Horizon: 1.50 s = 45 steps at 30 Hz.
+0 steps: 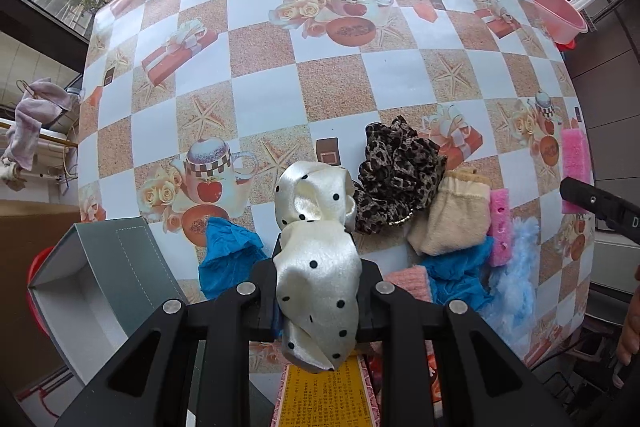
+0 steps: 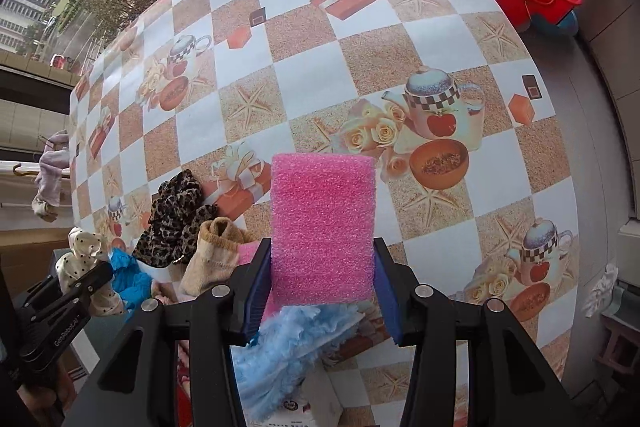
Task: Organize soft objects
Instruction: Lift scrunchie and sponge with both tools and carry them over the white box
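At the far left, an open grey box (image 1: 100,291) sits at the tabletop (image 1: 320,67) edge, its inside bare where visible. Beside it the left gripper (image 1: 316,291) points down, its fingers pinching a cream polka-dot scrunchie (image 1: 316,259) that hangs above the tabletop. The satin looks slippery and bulges out past the fingers, so it could slide free on the way to the box.

In the middle lies the untidy pile: blue crumpled cloth (image 1: 228,259), a leopard-print scrunchie (image 1: 396,175), a beige sock (image 1: 456,219), a small pink sponge (image 1: 500,231) and a pale blue fluffy duster (image 2: 288,347). Any low sweep over it could snag and drag pieces off the near edge.

At the right, the right gripper (image 2: 322,291) has its fingers pressed on a pink foam sponge (image 2: 322,223), held upright. Foam gives under pressure; it may twist or pop out.
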Each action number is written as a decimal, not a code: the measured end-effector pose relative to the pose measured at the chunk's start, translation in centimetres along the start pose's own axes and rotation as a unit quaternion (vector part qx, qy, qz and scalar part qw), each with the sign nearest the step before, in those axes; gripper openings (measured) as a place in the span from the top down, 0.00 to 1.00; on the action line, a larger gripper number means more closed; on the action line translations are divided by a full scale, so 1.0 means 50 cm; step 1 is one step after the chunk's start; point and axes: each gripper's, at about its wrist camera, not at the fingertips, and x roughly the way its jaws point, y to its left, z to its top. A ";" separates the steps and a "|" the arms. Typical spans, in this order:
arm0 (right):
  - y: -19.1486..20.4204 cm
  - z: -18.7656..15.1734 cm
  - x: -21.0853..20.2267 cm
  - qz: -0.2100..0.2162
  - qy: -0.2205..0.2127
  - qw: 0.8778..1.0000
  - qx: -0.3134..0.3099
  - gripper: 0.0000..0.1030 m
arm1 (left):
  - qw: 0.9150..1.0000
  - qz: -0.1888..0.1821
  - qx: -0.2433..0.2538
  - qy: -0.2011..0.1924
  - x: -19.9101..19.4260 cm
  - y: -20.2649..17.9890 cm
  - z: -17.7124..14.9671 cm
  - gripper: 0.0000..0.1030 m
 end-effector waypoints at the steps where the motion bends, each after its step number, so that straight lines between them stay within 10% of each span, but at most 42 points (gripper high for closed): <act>1: 0.008 -0.002 -0.002 0.007 0.001 1.000 -0.002 0.53 | 1.000 0.001 -0.005 -0.003 -0.025 -0.018 -0.006 0.75; 26: 0.154 -0.241 -0.107 0.058 0.052 0.971 -0.226 0.53 | 0.992 -0.005 -0.111 -0.060 -0.250 -0.049 -0.287 0.75; 45: 0.147 -0.374 -0.090 0.036 0.068 0.974 -0.212 0.53 | 0.998 -0.043 -0.019 -0.049 -0.254 -0.042 -0.438 0.75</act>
